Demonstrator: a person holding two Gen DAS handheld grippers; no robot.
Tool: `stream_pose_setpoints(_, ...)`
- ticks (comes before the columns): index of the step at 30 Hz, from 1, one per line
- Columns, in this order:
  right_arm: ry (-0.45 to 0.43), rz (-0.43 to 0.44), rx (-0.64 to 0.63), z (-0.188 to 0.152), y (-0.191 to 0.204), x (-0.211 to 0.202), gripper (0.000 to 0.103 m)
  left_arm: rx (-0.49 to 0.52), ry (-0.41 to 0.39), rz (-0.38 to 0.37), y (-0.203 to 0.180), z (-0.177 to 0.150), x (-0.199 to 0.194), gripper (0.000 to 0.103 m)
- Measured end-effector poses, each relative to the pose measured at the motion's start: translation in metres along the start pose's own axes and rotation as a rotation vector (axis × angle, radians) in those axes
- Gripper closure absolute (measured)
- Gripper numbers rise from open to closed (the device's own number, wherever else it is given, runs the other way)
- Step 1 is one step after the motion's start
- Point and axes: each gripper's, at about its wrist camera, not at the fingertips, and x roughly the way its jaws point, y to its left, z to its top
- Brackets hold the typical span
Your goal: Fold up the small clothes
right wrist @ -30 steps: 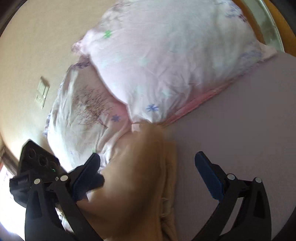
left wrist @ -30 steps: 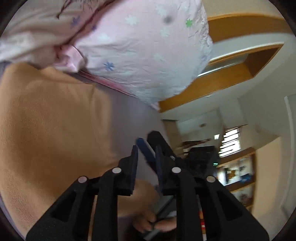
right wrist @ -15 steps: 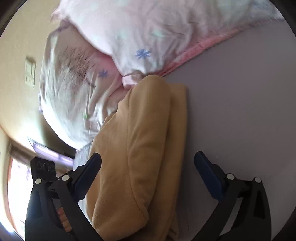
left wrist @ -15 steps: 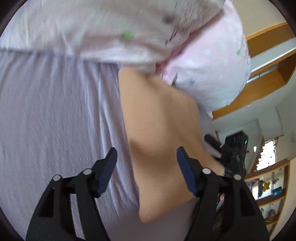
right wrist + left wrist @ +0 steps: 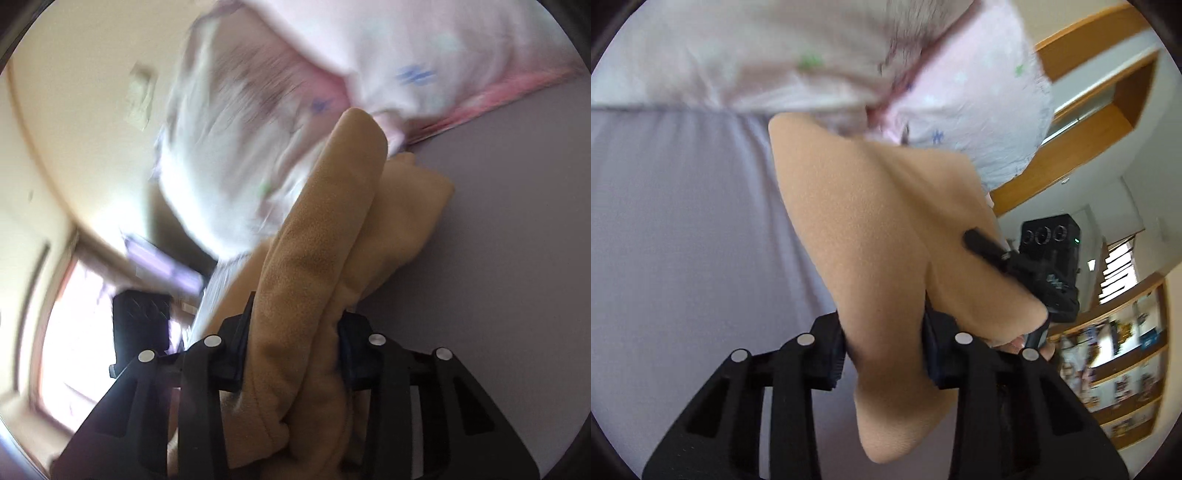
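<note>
The garment (image 5: 871, 229) is lying on the sheet (image 5: 683, 229), pillows (image 5: 967, 103) sitting at its twelve o'clock; the left gripper (image 5: 884, 354) and right gripper (image 5: 291, 350) are flanking its six o'clock end.

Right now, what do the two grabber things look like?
Both look alike. The left gripper and right gripper are matte black plastic with triangular cut-outs, round silver rivets and dark blue pads on the fingers. The right gripper, viewed from the left camera, carries a black box with three round lenses and a green light.
</note>
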Motion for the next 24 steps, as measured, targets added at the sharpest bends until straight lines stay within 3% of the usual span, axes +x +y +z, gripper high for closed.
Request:
stream_pose_setpoints(2,0.100,-0.066,-0.023,-0.005,0.010,0.026,0.061,0.029,-0.036,0.086,0.008,-0.009,-0.021,0.061)
stream_pose_setpoints(3,0.107,-0.136,-0.035,-0.005,0.013,0.029,0.056,0.044,-0.060,0.146,0.013,-0.014,-0.033,0.061)
stream_pose_setpoints(4,0.080,-0.155,-0.029,-0.004,0.015,0.024,0.048,0.058,-0.106,0.222,0.017,-0.020,-0.047,0.058)
stream_pose_setpoints(5,-0.003,-0.188,-0.013,-0.001,0.017,0.009,0.047,0.066,-0.140,0.260,0.020,-0.025,-0.059,0.056)
stream_pose_setpoints(7,-0.116,-0.199,0.008,0.005,0.021,-0.011,0.046,0.072,-0.197,0.249,0.020,-0.033,-0.082,0.046)
stream_pose_setpoints(11,-0.113,-0.219,0.081,0.018,0.024,-0.005,0.046,0.151,-0.197,0.166,-0.010,-0.034,-0.078,0.038)
stream_pose_setpoints(12,-0.084,-0.240,0.084,0.021,0.024,0.005,0.049,0.184,-0.171,0.146,-0.019,-0.035,-0.066,0.037)
stream_pose_setpoints(13,-0.061,-0.266,0.068,0.023,0.025,0.016,0.077,0.202,-0.154,0.140,-0.026,-0.036,-0.057,0.037)
stream_pose_setpoints(14,-0.059,-0.321,0.056,0.026,0.026,0.025,0.094,0.223,-0.130,0.139,-0.033,-0.038,-0.045,0.037)
stream_pose_setpoints(18,-0.103,-0.426,0.153,0.035,0.007,0.023,0.096,0.295,-0.033,0.187,-0.048,-0.046,-0.003,0.037)
stream_pose_setpoints(21,-0.121,-0.397,0.154,0.027,0.015,0.007,0.095,0.324,-0.031,0.200,-0.050,-0.052,-0.004,0.036)
stream_pose_setpoints(23,-0.154,-0.330,0.134,0.013,0.035,-0.017,0.084,0.305,-0.048,0.168,-0.046,-0.051,-0.014,0.034)
stream_pose_setpoints(24,-0.161,-0.281,0.125,0.007,0.038,-0.028,0.062,0.294,-0.064,0.157,-0.045,-0.051,-0.023,0.032)
